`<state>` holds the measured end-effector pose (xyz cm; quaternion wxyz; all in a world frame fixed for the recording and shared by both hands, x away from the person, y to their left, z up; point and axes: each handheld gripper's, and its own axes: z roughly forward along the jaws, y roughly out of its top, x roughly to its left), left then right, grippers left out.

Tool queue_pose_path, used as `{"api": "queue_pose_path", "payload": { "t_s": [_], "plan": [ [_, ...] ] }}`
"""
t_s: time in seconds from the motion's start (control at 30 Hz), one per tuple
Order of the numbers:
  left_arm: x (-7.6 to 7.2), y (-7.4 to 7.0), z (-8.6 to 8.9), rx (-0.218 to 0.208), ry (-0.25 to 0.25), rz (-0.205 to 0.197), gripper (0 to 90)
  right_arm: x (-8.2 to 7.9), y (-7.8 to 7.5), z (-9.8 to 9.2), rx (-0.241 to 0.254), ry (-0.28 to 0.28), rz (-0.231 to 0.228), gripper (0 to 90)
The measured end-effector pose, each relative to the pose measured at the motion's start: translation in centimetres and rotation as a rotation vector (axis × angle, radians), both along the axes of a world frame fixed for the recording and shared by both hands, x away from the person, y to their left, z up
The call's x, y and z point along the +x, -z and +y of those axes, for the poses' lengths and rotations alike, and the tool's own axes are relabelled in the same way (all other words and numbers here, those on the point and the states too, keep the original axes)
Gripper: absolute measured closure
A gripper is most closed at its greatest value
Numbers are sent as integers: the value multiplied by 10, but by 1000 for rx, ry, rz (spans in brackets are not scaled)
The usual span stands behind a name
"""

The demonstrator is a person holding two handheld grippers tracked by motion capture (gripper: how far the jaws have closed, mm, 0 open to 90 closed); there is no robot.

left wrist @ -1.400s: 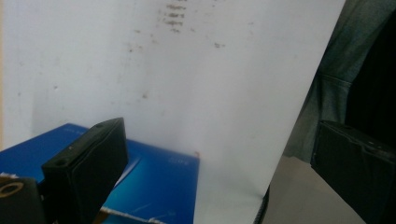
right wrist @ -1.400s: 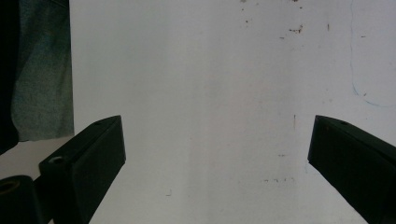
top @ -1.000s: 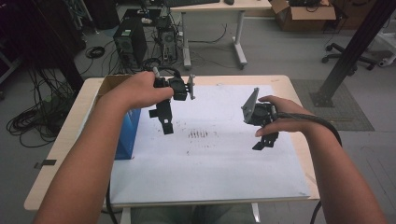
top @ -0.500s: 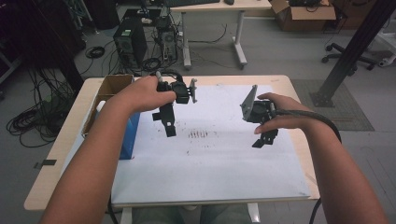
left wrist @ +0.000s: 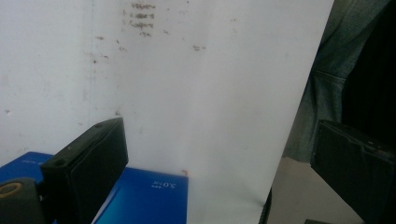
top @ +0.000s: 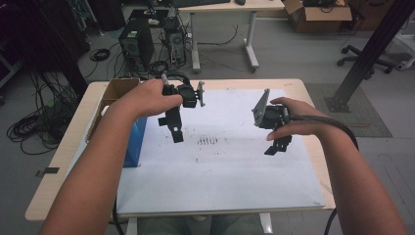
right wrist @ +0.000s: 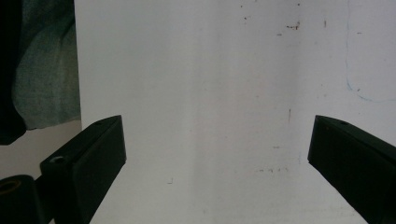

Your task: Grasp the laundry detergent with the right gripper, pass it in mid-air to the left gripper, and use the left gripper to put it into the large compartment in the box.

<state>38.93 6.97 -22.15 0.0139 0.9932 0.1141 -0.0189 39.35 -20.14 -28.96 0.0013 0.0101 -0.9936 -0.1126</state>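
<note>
Stained white sheet point(top: 220, 166) covers wooden table point(top: 66, 161) amid floor cables point(top: 34, 127).

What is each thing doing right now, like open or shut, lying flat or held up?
Left gripper: open, empty, held above the table.
Right gripper: open, empty, held above the sheet.
Flat blue box: lying flat at the sheet's left edge, untouched.
Brown cardboard box: open-topped, on the table's far left corner.
Large white paper sheet: spread flat, marked with small smudges.

- Dim, even room light in the high view; soft shadows fall on the white sheet point(top: 230, 161).
- Both gripper views look grainy, near jaws blurred.
</note>
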Motion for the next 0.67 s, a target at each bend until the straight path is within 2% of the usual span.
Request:
{"api": "queue_pose_path", "payload": {
  "t_s": [0.67],
  "plan": [
    [2,1,1,-4,-4,1,44,0,1,0,2,-1,1,42]
  ]
}}
